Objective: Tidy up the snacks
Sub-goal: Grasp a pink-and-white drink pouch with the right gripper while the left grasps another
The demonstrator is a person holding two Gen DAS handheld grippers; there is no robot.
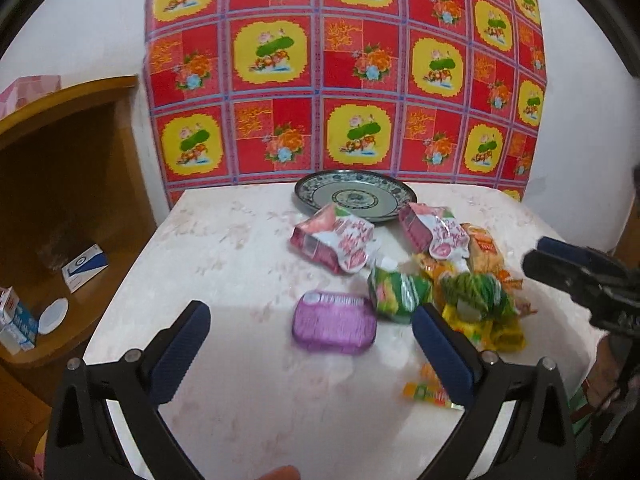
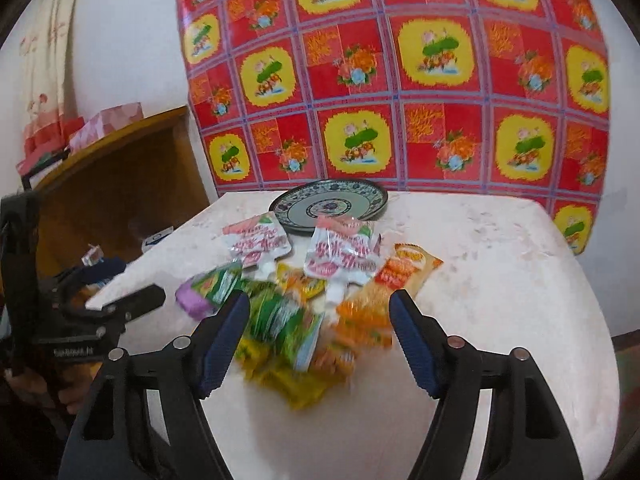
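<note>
A patterned plate (image 1: 320, 185) (image 2: 285, 202) stands at the back of the pale marble table (image 1: 224, 248). In front of it lie two pink-and-white pouches (image 1: 336, 242) (image 1: 434, 228), an orange packet (image 1: 486, 250), green packets (image 1: 396, 292) and yellow-green ones (image 1: 480, 300) in a loose pile. A purple box (image 1: 334, 328) (image 2: 192, 300) lies just beyond my left gripper (image 1: 312, 314), which is open and touches nothing. My right gripper (image 2: 319, 299) is open above the blurred pile (image 2: 304, 320), with nothing pressed between its pads. It shows at the right edge of the left wrist view (image 1: 536, 256).
A small orange-yellow candy strip (image 1: 424, 392) lies near the table's front. A wooden shelf unit (image 1: 60, 184) with small boxes stands left of the table. A red-and-yellow patterned cloth (image 1: 340, 80) hangs behind. The table's right side (image 2: 500, 280) is bare.
</note>
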